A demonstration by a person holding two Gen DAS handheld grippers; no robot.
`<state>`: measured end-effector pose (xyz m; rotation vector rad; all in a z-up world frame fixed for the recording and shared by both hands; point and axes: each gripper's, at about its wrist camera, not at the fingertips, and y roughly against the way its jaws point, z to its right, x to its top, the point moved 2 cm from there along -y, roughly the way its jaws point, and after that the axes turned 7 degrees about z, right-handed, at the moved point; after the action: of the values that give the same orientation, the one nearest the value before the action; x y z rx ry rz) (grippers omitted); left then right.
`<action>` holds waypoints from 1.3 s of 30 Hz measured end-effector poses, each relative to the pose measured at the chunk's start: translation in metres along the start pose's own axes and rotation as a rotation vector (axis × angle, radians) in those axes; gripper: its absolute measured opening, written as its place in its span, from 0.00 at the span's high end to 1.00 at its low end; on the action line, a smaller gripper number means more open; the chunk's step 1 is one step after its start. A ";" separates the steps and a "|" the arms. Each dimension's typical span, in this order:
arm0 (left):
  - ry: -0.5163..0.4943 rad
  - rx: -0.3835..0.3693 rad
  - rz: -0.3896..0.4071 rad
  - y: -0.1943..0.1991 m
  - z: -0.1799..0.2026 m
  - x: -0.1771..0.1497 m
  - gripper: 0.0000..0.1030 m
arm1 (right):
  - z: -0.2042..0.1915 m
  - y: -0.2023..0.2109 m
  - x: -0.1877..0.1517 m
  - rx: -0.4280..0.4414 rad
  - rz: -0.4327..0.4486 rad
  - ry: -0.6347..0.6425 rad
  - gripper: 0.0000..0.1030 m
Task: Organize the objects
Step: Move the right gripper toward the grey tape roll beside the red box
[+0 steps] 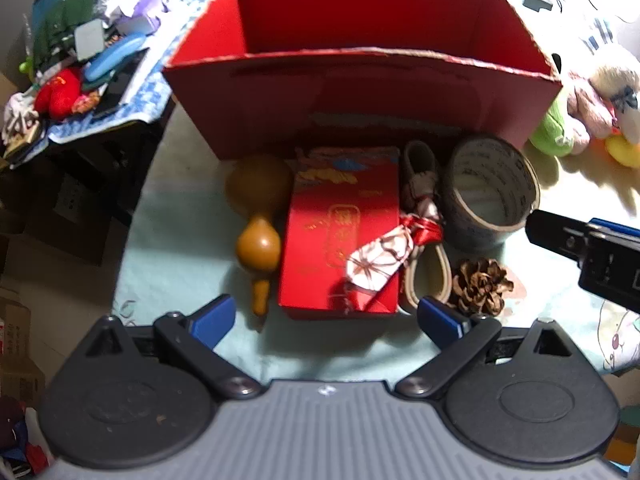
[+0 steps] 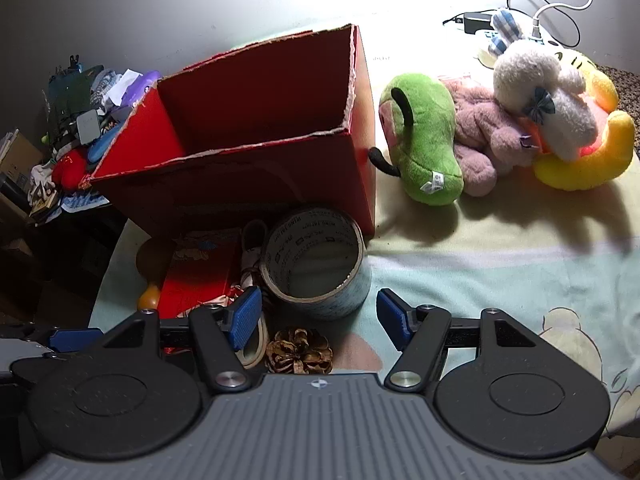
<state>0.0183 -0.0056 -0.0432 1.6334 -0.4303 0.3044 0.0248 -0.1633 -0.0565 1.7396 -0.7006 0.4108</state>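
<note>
A big open red cardboard box stands on the bed, its inside bare. In front of it lie a brown gourd, a flat red gift box, a patterned pouch with red ribbon, a beige strap, a wide tape roll and a pine cone. My left gripper hangs open just above the gift box's near end. My right gripper is open over the pine cone, close to the tape roll. Neither holds anything.
Plush toys, green, pink, white and yellow, lie right of the box. A power strip with cables sits behind them. A cluttered side table stands left, beyond the bed edge.
</note>
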 end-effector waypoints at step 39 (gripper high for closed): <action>-0.159 -0.108 -0.157 0.000 0.025 -0.015 0.05 | 0.027 -0.004 -0.013 -0.014 -0.153 -0.063 0.35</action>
<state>0.0036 -0.0293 -0.0530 1.5801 -0.4276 0.0330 0.0157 -0.1854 -0.0752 1.7849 -0.6088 0.2466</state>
